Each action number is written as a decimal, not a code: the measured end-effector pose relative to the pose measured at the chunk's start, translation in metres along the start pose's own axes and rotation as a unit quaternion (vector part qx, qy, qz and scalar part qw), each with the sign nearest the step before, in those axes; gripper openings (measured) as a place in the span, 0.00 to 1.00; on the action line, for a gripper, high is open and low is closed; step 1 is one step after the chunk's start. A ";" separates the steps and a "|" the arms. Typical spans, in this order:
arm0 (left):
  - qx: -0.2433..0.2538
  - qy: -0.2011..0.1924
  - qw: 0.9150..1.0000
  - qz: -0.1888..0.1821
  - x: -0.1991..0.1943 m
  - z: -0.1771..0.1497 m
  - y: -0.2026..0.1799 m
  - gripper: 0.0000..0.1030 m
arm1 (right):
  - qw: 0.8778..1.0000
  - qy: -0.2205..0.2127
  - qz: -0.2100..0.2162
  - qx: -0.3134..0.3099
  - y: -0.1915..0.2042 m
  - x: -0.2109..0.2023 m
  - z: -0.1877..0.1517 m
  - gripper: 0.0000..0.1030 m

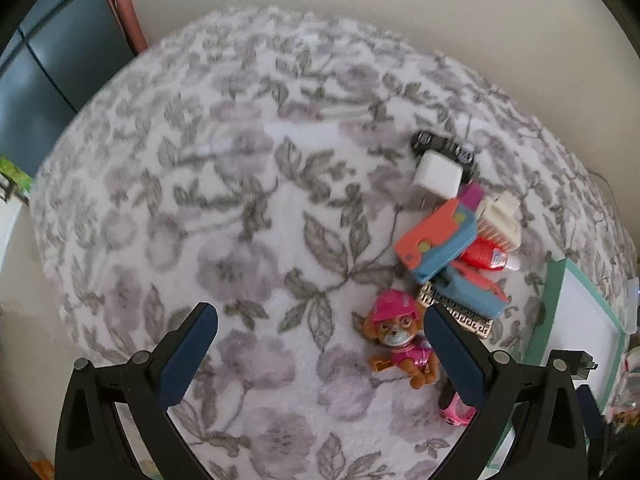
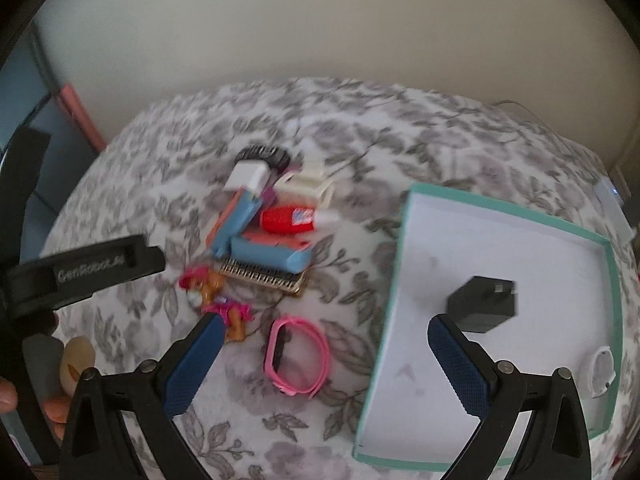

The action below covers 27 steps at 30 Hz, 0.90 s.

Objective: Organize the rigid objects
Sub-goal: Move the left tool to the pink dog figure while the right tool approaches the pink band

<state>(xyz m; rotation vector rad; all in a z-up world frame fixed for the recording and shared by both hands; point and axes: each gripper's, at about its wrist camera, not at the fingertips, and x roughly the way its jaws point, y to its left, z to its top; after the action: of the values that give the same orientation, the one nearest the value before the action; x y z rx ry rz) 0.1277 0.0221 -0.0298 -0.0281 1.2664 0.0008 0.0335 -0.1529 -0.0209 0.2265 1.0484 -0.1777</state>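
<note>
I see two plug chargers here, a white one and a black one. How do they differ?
Colour: the white charger is pale, the black charger dark.
Place: the black charger lies inside the teal-rimmed box; the white charger sits outside it on the floral blanket, in the pile of toys.
Neighbours: the white charger touches other items, while the black charger lies apart on the box floor.
Both are blocky wall plugs, and neither is gripped.

Left claw (image 1: 320,320) and right claw (image 2: 324,330) both gape wide, holding nothing.
</note>
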 end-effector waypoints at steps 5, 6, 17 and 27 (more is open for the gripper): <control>-0.020 0.040 0.999 -0.031 0.019 -0.003 0.003 1.00 | 0.999 0.026 0.003 -0.021 0.014 0.017 -0.009 0.98; -0.021 0.044 0.998 -0.036 0.022 -0.003 0.003 1.00 | 0.999 0.030 0.003 -0.024 0.016 0.020 -0.010 0.98; 0.011 0.058 0.997 -0.047 0.032 -0.003 -0.020 1.00 | 0.997 0.072 0.009 -0.032 0.019 0.048 -0.021 0.88; 0.049 0.080 0.995 -0.029 0.057 -0.007 -0.052 0.99 | 0.996 0.074 -0.001 -0.046 0.021 0.049 -0.022 0.83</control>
<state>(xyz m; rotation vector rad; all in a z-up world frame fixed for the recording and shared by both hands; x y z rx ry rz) 0.1390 -0.0311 -0.0847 0.0204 1.4241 -0.1163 0.0444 -0.1282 -0.0725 0.1563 1.2012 -0.1153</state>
